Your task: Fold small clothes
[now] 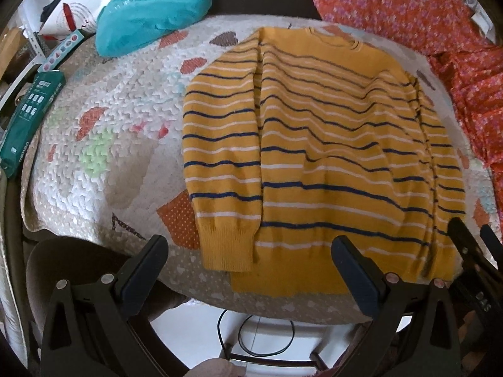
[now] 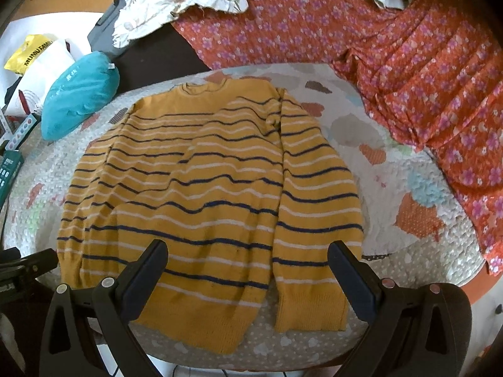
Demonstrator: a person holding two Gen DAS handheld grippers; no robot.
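Centrally, a mustard-yellow sweater (image 1: 330, 144) with navy and white stripes lies flat on a quilted mat (image 1: 119, 144) patterned with hearts, which covers a round tabletop. Its neckline points away from the cameras, its ribbed hem toward them, and both sleeves lie straight down alongside the body. The left gripper (image 1: 250, 270) hovers at the hem, near the left cuff, its black fingers (image 1: 144, 267) spread wide and holding nothing. The right gripper (image 2: 246, 270) hovers over the hem on the other side, fingers (image 2: 352, 279) equally spread and empty. A teal cushion (image 1: 151, 9) rests at the mat's far left edge; orange floral fabric (image 2: 408, 62) drapes along the right.
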